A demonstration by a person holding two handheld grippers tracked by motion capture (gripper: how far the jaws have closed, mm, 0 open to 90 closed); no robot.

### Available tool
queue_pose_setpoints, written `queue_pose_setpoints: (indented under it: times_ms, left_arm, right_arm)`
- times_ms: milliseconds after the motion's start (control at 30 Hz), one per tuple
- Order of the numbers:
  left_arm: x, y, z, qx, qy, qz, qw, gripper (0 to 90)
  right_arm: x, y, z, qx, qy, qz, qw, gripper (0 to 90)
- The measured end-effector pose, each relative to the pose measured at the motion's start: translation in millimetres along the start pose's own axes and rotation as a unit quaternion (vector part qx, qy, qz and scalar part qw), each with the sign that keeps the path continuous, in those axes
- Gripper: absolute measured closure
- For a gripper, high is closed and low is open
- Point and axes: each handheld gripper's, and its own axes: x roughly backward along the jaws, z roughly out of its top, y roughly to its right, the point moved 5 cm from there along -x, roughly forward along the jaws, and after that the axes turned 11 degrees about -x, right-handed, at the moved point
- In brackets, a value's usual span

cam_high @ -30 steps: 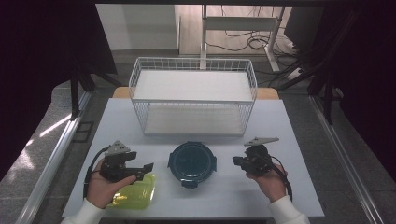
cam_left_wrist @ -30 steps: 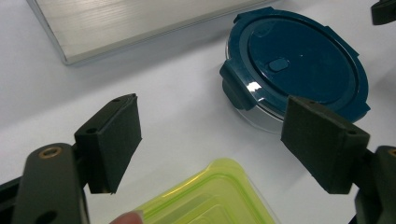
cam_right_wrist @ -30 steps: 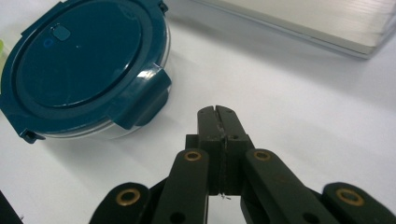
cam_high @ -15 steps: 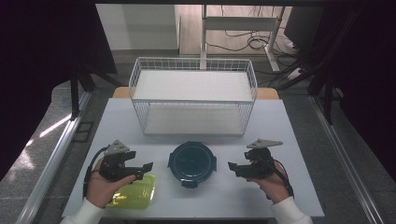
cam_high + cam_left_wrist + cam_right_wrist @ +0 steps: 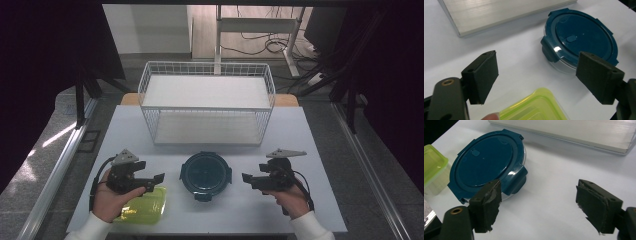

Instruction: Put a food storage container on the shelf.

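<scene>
Dark teal plastic capped the round glass container [image 5: 205, 175], which sat on the white desk [image 5: 310, 135] between the two grippers, just in front of the wire basket [image 5: 207, 102]. The right gripper [image 5: 248, 179] had just been opening; its fingers [image 5: 486, 205] stood spread wide with nothing between them, aimed at the container's side. The left gripper [image 5: 155, 181] hovered over the yellow-green container [image 5: 144, 207], its fingers [image 5: 482, 76] also spread and empty.

To my eye the risk was a poor bite: the foam on the right fingers looked torn and ragged, and the lid's locking flaps stuck out, so a pinch on a flap might have popped it open or let the smooth glass slide across the desk. Pushing from one side only could have nudged it into the yellow-green container.

No brand, label or readable writing appeared on either lid.
</scene>
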Motion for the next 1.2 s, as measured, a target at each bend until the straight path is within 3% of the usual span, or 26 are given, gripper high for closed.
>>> queue_pose_setpoints:
  times_ms: [233, 433, 500, 600, 767, 867, 900, 1033, 1200]
  left_arm:
    - [1.9, 2.0, 7.2, 0.022, -0.006, -0.03, 0.9993, 11.9]
    - [-3.5, 0.1, 14.5, 0.032, -0.006, -0.04, 0.9986, 12.6]
    - [-10.1, 1.7, 20.9, 0.041, -0.012, -0.064, 0.997, 12.6]
    - [-14.1, 2.8, 25.3, 0.041, -0.018, -0.07, 0.9965, 12.6]
    - [-27.5, -0.3, 34.8, 0.065, -0.034, -0.105, 0.9917, 11.7]
    - [-36.6, -2.9, 36.7, 0.072, -0.048, -0.113, 0.9898, 11.6]
    - [-42.4, -4.0, 36.5, 0.079, -0.059, -0.122, 0.9877, 11.3]
    - [-54.3, -6.9, 34.6, 0.085, -0.08, -0.124, 0.9853, 11.1]
    - [-52.0, -7.8, 32.5, 0.084, -0.087, -0.119, 0.9856, 10.6]
  right_arm:
    - [-6.2, -10.8, 3.0, -0.006, -0.006, 0.018, 0.9998, 17.9]
    - [-11.8, -19.9, 5.4, -0.006, -0.011, 0.034, 0.9993, 16.8]
    - [-17.4, -26.5, 8.4, -0.012, -0.013, 0.042, 0.9989, 16.2]
    - [-22.6, -31.0, 10.4, -0.012, -0.015, 0.041, 0.999, 15.8]
    - [-36.0, -35.6, 15.2, -0.028, -0.023, 0.043, 0.9984, 15.1]
    - [-44.0, -36.1, 17.2, -0.041, -0.027, 0.046, 0.9977, 14.7]
    - [-47.8, -35.5, 17.3, -0.05, -0.031, 0.047, 0.9971, 14.5]
    - [-53.1, -31.9, 15.4, -0.062, -0.038, 0.049, 0.9962, 14.2]
    - [-55.1, -29.4, 12.9, -0.067, -0.044, 0.05, 0.9955, 14.1]
